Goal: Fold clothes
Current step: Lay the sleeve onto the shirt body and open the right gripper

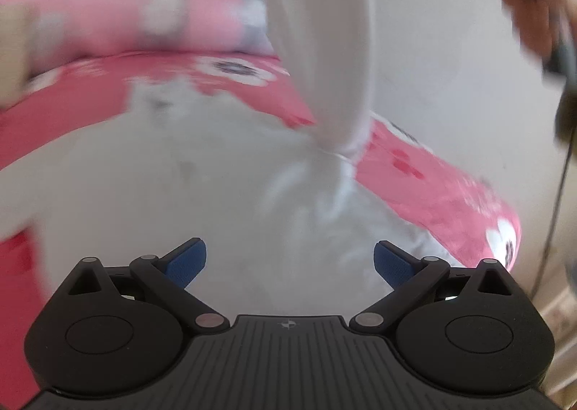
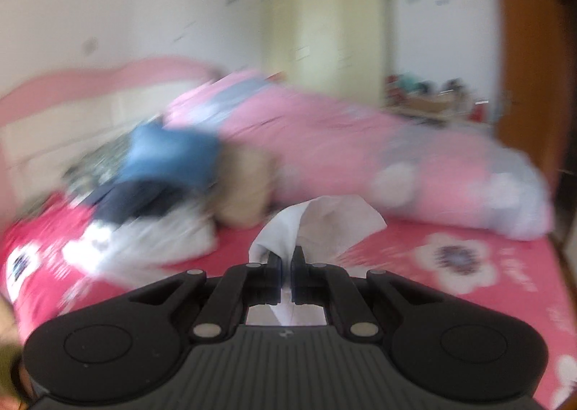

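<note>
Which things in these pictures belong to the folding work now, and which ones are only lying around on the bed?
In the job:
- white garment, one part lifted
- right gripper, shut on it
- left gripper, open, holding nothing

Just lying about:
- pink quilt
- pile of clothes
- pink flowered bedsheet
- cream wardrobe

White cloth garment (image 1: 223, 172), spread broadly over the pink flowered bed sheet (image 1: 432, 172); one long sleeve-like part (image 1: 321, 49) is drawn upward, twisted where it joins the body. In the right wrist view, a bunched fold of the same white cloth (image 2: 310, 226) stands up, pinched between closed fingers.
</note>
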The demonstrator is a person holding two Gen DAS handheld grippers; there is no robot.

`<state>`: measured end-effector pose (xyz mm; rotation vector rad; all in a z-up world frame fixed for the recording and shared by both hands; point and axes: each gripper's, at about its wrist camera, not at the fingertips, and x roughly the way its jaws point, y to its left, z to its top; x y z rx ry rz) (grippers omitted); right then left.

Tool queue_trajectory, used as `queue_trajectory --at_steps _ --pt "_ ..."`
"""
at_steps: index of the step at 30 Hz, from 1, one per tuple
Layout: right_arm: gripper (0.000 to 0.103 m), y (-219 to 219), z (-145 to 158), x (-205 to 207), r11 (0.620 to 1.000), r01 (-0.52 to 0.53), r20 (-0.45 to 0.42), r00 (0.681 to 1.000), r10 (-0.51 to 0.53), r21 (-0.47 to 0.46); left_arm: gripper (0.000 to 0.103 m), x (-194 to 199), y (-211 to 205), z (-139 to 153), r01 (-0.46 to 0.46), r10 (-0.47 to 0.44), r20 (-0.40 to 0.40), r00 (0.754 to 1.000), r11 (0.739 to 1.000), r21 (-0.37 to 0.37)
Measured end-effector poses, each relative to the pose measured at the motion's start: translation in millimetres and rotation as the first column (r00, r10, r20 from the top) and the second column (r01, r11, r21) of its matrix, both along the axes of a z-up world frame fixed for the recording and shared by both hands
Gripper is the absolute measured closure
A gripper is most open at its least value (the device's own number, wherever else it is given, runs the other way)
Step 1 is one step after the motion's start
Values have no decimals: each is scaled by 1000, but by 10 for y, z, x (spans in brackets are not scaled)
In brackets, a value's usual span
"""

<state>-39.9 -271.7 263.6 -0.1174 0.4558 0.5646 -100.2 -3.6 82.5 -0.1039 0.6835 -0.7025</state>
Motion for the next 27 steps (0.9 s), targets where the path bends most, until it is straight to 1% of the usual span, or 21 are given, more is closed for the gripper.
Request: queue_trajectory --at_steps 1,4,6,8,9,10,11,12,13,14,16,18,20,22,23,25,26,27 --pt "99 169 -93 -46 999 -40 -22 999 39 -18 2 -74 180 20 -32 32 1 999 999 -11" --pt "98 669 -504 -230 985 -152 -94 985 144 -83 2 -276 588 4 -116 116 -26 993 993 -22" --pt "98 981 -868 -284 970 -226 -169 963 208 -92 2 -375 734 -51 -152 150 -59 987 988 -30" --pt "95 1269 -1252 -334 950 -292 -251 933 257 -112 2 -455 820 -144 -179 175 -100 980 983 -35" --pt "90 1392 -1445 -387 939 -319 -296 916 271 -127 2 -490 840 -196 -190 185 -122 975 981 -35" --pt "77 1490 -1635 -458 932 -332 -338 902 269 -144 2 -513 840 -237 -197 190 -135 972 980 -37" --pt "67 1551 -1770 -495 931 -331 -365 895 258 -152 2 -533 835 -272 -198 191 -143 971 979 -40" --pt "52 1568 -1882 -555 934 -323 -387 889 243 -155 2 -548 823 -302 -195 188 -146 971 980 -40" --pt "52 1570 -1982 -619 937 -313 -407 885 228 -155 2 -561 818 -321 -191 184 -141 973 981 -36" --pt "52 1510 -2016 -707 945 -294 -415 885 213 -141 2 -574 815 -339 -187 182 -135 974 982 -31" --pt "51 1311 -1966 -928 968 -233 -413 893 177 -89 2 -562 795 -365 -188 185 -118 976 982 -18" --pt "50 1059 -1837 -1153 988 -151 -400 907 133 -14 2 -535 780 -378 -197 196 -93 976 980 -10" --pt "50 765 -1712 -1464 997 -50 -375 925 69 61 2 -500 775 -378 -210 209 -56 976 978 -1" --pt "50 540 -1662 -1731 993 49 -366 930 -7 107 4 -485 758 -364 -224 224 -18 974 975 15" --pt "50 439 -1656 -1864 987 100 -362 931 -47 128 7 -463 746 -354 -232 232 -12 973 972 19" --pt "53 299 -1689 -2096 967 192 -345 930 -124 169 8 -412 720 -332 -249 249 -6 968 968 26" --pt "54 242 -1723 -2192 951 240 -335 928 -166 193 10 -408 718 -308 -251 251 -9 968 968 18" --pt "58 189 -1757 -2242 934 279 -334 922 -196 223 11 -412 701 -275 -246 246 -7 969 969 4"
